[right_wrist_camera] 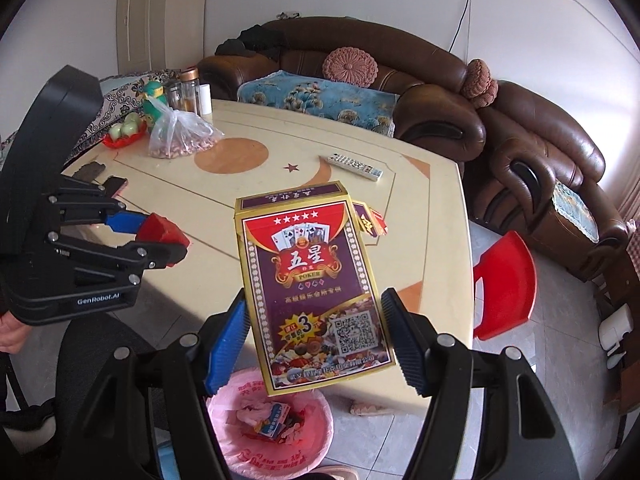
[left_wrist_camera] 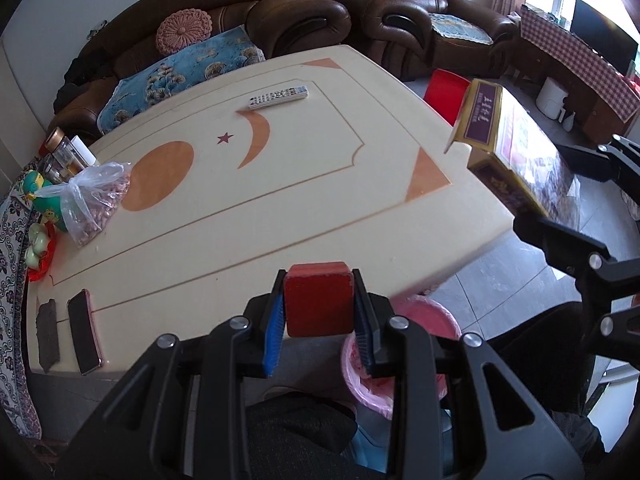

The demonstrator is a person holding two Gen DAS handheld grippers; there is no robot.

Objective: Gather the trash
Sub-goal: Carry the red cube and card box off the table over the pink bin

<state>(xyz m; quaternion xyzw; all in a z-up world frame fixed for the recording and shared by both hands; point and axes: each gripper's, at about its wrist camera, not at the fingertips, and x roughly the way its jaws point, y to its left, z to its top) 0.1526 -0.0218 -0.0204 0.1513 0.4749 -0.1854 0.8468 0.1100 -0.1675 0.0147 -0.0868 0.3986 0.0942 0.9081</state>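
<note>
My left gripper (left_wrist_camera: 319,312) is shut on a small red box (left_wrist_camera: 319,300), held over the near table edge; the gripper also shows in the right wrist view (right_wrist_camera: 160,236). My right gripper (right_wrist_camera: 316,340) is shut on a large purple and gold poker card box (right_wrist_camera: 312,288), held in the air above a pink-lined trash bin (right_wrist_camera: 276,432). The box's top flap is open. The card box also shows in the left wrist view (left_wrist_camera: 516,152), and the bin (left_wrist_camera: 412,320) sits below the table edge. The bin holds wrappers and a small carton.
The cream table (left_wrist_camera: 280,184) carries a remote (left_wrist_camera: 279,97), a bag of nuts (left_wrist_camera: 96,204), a phone (left_wrist_camera: 84,332), a dark wallet (left_wrist_camera: 48,332), jars and a fruit dish at the left. A red stool (right_wrist_camera: 506,284) stands right of the table. Brown sofas are behind.
</note>
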